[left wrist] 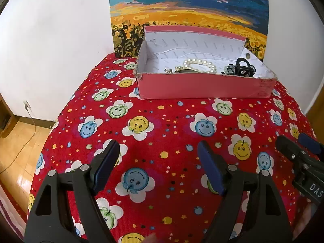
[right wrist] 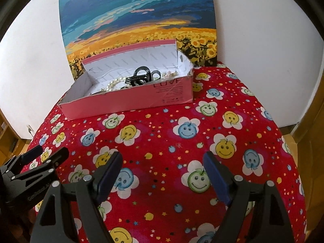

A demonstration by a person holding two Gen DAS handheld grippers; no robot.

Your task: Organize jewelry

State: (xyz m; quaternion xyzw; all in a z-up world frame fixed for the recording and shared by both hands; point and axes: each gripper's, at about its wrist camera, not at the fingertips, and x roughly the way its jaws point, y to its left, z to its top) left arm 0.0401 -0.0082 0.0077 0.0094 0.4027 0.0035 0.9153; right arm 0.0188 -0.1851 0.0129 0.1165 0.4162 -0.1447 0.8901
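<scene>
A pink cardboard box [left wrist: 202, 87] with a white inside stands at the far side of the table. In it lie a pearl string [left wrist: 199, 64], a black hair claw [left wrist: 244, 66] and some small metal pieces. The box [right wrist: 129, 101], pearls [right wrist: 113, 84] and claw [right wrist: 141, 76] also show in the right wrist view. My left gripper [left wrist: 158, 166] is open and empty over the red cloth, well short of the box. My right gripper [right wrist: 162, 174] is open and empty too, beside the left one; its tips show in the left wrist view [left wrist: 297, 145].
The table wears a red cloth [left wrist: 162, 125] with smiley flowers. A sunflower painting [left wrist: 188, 10] leans on the white wall behind the box. The table edge drops to a wooden floor [left wrist: 18, 141] on the left, with a wall socket and cable.
</scene>
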